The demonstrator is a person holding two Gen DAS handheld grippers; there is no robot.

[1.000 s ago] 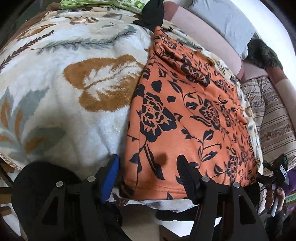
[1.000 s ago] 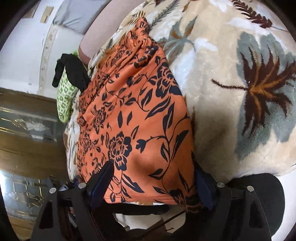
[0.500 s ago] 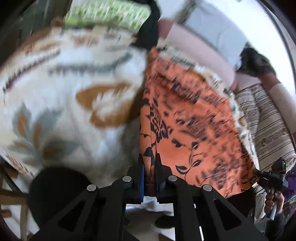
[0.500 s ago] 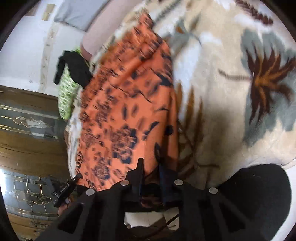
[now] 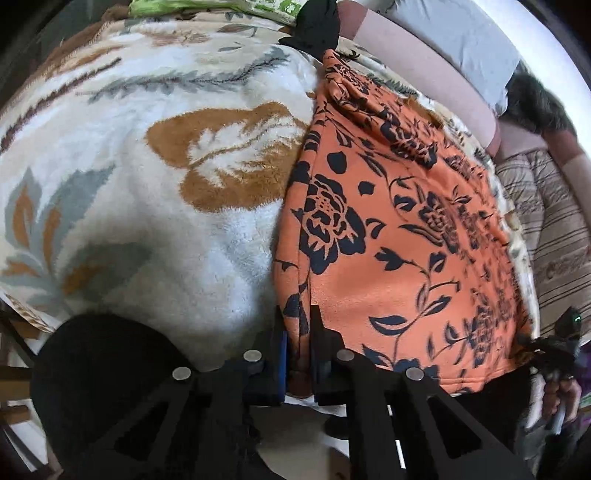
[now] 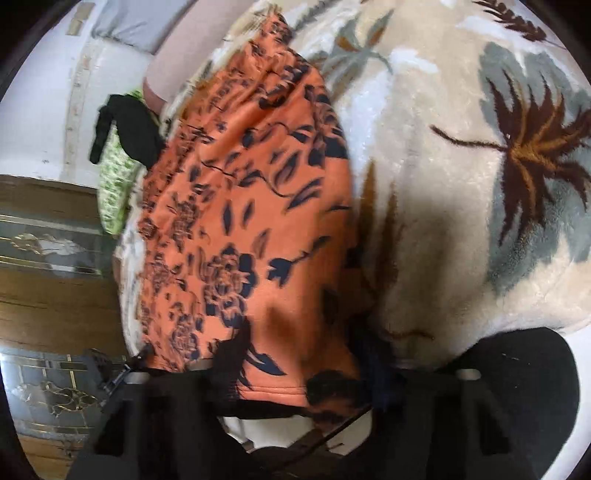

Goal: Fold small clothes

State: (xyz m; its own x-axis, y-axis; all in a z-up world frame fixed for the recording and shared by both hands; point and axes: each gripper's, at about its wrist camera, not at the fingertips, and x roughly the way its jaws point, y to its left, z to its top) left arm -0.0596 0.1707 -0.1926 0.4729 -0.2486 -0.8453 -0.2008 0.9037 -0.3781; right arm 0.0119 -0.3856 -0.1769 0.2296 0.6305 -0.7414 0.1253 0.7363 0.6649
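Observation:
An orange garment with a black floral print (image 5: 399, 229) lies flat on a leaf-patterned fleece blanket (image 5: 147, 184). My left gripper (image 5: 298, 347) is shut on the garment's near left corner at the hem. In the right wrist view the garment (image 6: 243, 236) fills the left centre; my right gripper (image 6: 295, 365) stands open with its fingers (image 6: 231, 354) spread around the garment's near right corner. That view is motion-blurred. The right gripper also shows in the left wrist view (image 5: 554, 343) at the garment's far corner.
A black cloth (image 5: 314, 26) and a green patterned cloth (image 5: 207, 5) lie at the far end of the blanket. Pink and grey cushions (image 5: 436, 55) and a striped cover (image 5: 554, 229) lie to the right. A wooden cabinet (image 6: 48, 258) stands left in the right wrist view.
Both grippers closed on the garment's near corners half a second ago. The left stays shut on its corner; the right has opened again and its fingers are spread.

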